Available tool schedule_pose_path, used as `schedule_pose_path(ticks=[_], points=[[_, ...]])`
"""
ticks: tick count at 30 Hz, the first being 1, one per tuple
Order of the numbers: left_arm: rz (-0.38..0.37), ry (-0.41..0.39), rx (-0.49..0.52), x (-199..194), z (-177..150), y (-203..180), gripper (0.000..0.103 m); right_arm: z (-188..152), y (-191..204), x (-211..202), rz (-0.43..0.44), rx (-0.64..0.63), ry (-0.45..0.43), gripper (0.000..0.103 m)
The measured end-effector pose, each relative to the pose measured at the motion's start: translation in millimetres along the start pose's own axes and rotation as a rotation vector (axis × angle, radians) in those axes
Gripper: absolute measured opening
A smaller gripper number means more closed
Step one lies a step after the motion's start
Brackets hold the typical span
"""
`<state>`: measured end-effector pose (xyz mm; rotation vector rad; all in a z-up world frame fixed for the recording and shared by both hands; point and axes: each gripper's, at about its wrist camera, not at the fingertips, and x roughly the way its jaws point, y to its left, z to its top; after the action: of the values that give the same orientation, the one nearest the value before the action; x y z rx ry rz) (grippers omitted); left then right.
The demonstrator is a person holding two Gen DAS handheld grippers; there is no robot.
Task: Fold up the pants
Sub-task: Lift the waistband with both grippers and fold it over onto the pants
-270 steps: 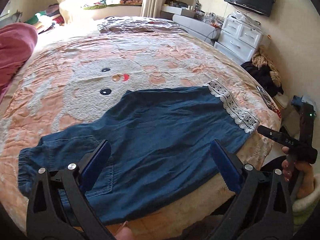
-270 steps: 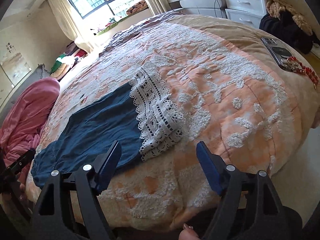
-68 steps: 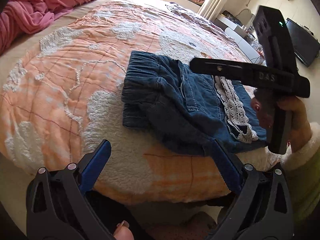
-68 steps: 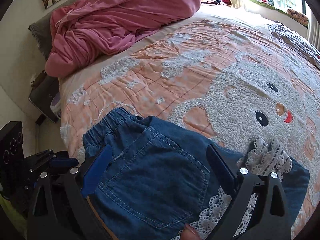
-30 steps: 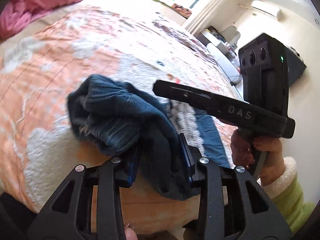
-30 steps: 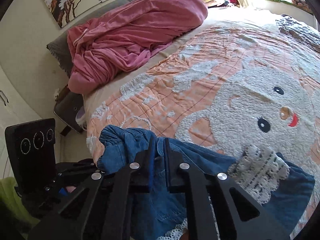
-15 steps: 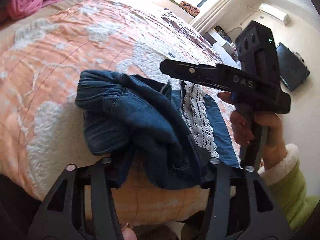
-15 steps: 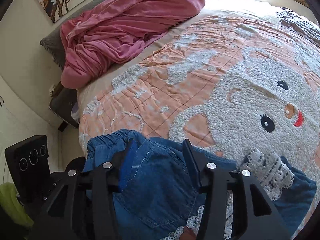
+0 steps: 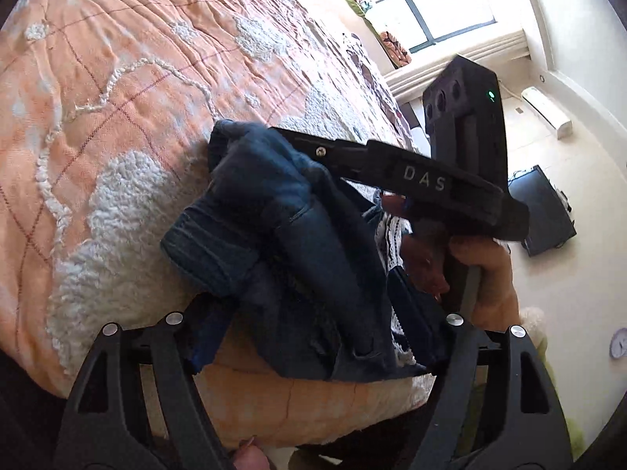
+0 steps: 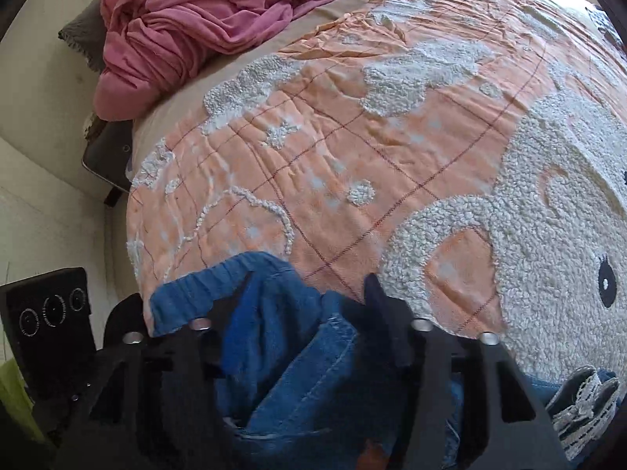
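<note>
The blue denim pants (image 9: 282,235) lie bunched near the bed's near edge, with a white lace hem (image 9: 388,235) showing. My left gripper (image 9: 321,337) is low in front of the bundle. Its jaws are opening wide, with the cloth lying loose between them. In the right wrist view the elastic waistband (image 10: 219,278) humps up between the fingers of my right gripper (image 10: 309,297). Those jaws are closing around the denim (image 10: 298,352) and still stand apart. From the left wrist view, one long black right finger (image 9: 333,152) lies over the top of the bundle, held by a hand (image 9: 486,270).
An orange bedspread (image 10: 392,137) with white fleecy bunny patches covers the bed. A pink blanket (image 10: 203,11) is heaped at the head end. A dark flat object (image 10: 106,156) sits beside the bed. A window (image 9: 431,0) and a black screen (image 9: 544,211) are beyond.
My left jaws let go of the pants and spread wide. My right jaws, shut on the denim a second ago, came apart. Both grippers sank closer to the bundle.
</note>
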<state>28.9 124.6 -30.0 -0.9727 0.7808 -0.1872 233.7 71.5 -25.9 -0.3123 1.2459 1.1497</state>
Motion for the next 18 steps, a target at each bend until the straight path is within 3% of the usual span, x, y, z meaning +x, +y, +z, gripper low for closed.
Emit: schedule_pose_path(ticks=[1, 3, 4, 11, 18], points=[[0.008, -0.004, 0.011, -0.8, 0.2, -1.2, 0.062, -1.6, 3.3, -1.3, 0.025, -0.008, -0.013, 0.017], [0.043, -0.019, 0.044, 0.5, 1.9, -7.0, 0.029, -5.5, 13.9, -5.4, -0.013, -0.051, -0.035, 0.013], [0.040, -0.018, 0.055, 1.1, 1.9, -10.5, 0.026, -6.6, 16.8, -8.7, -0.019, -0.054, -0.045, 0.012], [0.055, -0.049, 0.252, 3.4, 5.6, -70.0, 0.024, -24.7, 8.9, -70.4, -0.005, -0.026, -0.195, 0.009], [0.020, -0.006, 0.484, 39.0, -9.2, -150.4, 0.024, -81.1, -38.7, -160.6, 0.004, 0.102, -0.389, 0.009]])
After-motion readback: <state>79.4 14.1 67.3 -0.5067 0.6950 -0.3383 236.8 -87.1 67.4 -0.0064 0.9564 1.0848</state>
